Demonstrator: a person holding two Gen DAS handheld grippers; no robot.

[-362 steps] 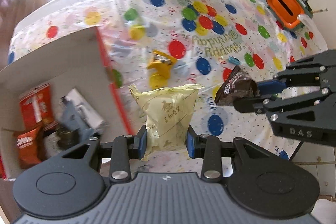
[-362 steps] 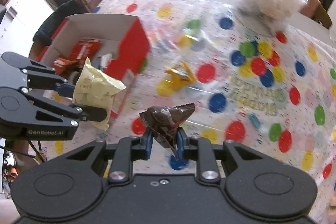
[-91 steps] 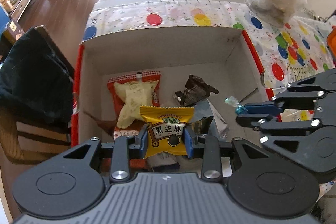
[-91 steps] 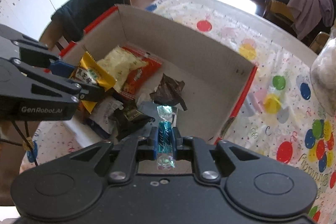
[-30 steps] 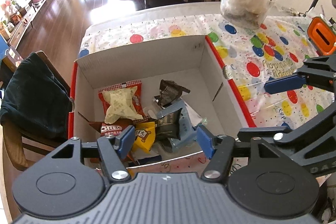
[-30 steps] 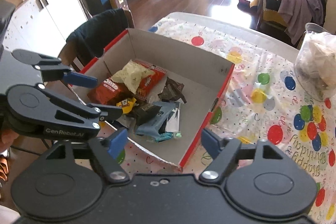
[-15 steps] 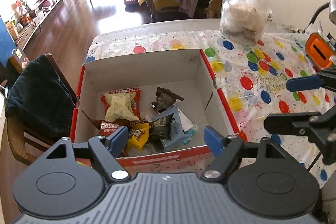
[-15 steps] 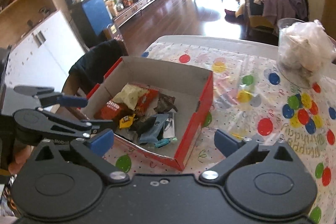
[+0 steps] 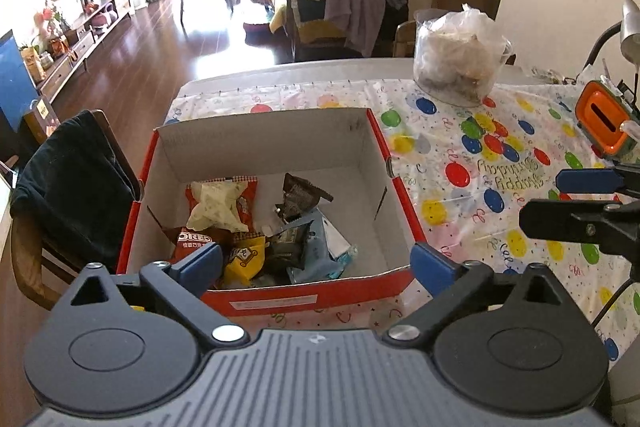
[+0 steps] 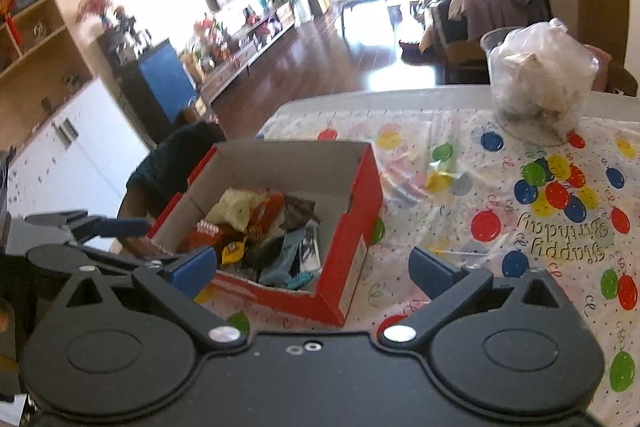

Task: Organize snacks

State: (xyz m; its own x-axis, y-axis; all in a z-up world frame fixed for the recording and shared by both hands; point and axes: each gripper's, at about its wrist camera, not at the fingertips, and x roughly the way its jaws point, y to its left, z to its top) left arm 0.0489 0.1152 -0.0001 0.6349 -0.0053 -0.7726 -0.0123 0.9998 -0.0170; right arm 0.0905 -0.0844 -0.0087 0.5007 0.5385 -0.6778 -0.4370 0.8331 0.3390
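Holding both grippers, left (image 9: 316, 265) still widening and right (image 10: 312, 269) spread, empty, we kept snacks (image 9: 260, 227) gathered inside the box (image 9: 320, 297).

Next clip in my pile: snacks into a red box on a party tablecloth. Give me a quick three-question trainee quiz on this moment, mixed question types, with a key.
1. True or false: the left gripper is clamped on a yellow snack packet.
2. Multiple choice: where does the Oreo packet lie? A) on the tablecloth beside the box; B) inside the red box; C) in the right gripper.
3. Fill in: the clear container of pale lumps stands on the far side of the ____.

Key
1. False: its jaws are opening, with nothing between them; the yellow snack lies in the box.
2. B.
3. Tablecloth, beyond the box; no loose snacks show on it.
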